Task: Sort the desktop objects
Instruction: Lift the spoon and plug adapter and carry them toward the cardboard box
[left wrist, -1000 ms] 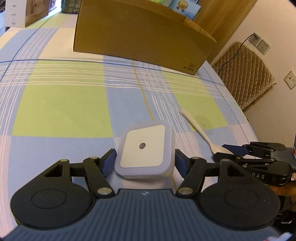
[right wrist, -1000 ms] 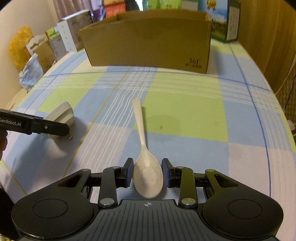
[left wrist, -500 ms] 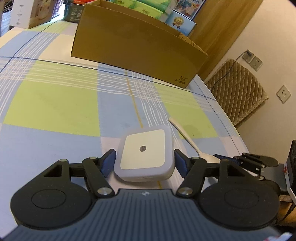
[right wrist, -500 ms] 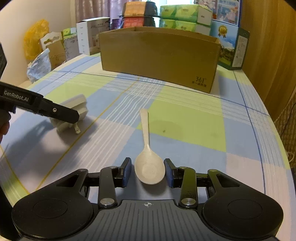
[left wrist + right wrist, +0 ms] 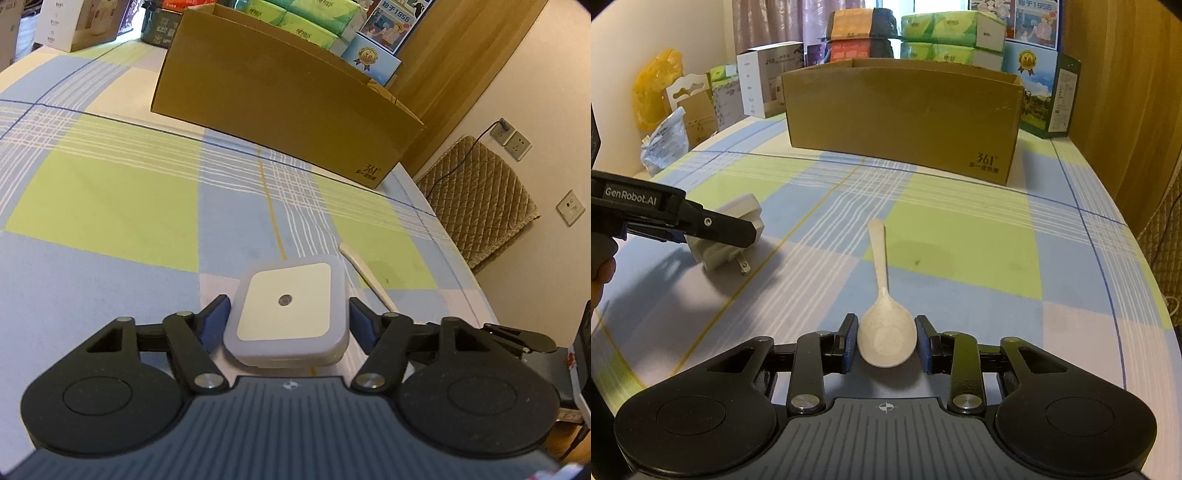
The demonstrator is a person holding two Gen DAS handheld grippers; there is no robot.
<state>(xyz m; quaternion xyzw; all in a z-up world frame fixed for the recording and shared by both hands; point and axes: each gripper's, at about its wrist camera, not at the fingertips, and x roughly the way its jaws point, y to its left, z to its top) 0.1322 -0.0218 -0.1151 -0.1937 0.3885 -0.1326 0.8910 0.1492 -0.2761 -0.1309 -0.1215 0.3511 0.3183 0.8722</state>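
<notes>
Both claws rise from the counter point(image 5: 979, 258) with their loads, a shift from a second ago, when night light and spoon lay flat on the checked cloth. The left claw point(image 5: 288, 317) clamps a square white plug-in night light point(image 5: 288, 314) between its blue pads, one on each side of the housing; seen from the right wrist, the light point(image 5: 735, 229) hangs clear of the cloth with its metal prongs pointing down and a shadow beneath it. The right claw point(image 5: 886, 343) is closed on the bowl of a pale plastic spoon point(image 5: 884, 325), whose handle runs straight ahead of the fingers and, as the horizon drops in that view, appears to be lifting with it.

Directly ahead of both claws, well apart from them, stands the open cardboard box point(image 5: 905, 118), now fuller in frame than a second ago. The judgement: the pick-up is done for both items and the carry toward the box is beginning, if the box is indeed the sorting target.

The box interior is hidden from both cameras, so what it holds cannot be told. In the left wrist view only the spoon's handle point(image 5: 364, 269) shows, just right of the night light; its bowl is behind the claw's right finger, and the right claw point(image 5: 517, 336) appears there only as a dark edge. Whether the spoon's handle tip has left the cloth is hard to make out. The person shows only as fingertips at the left margin.
</notes>
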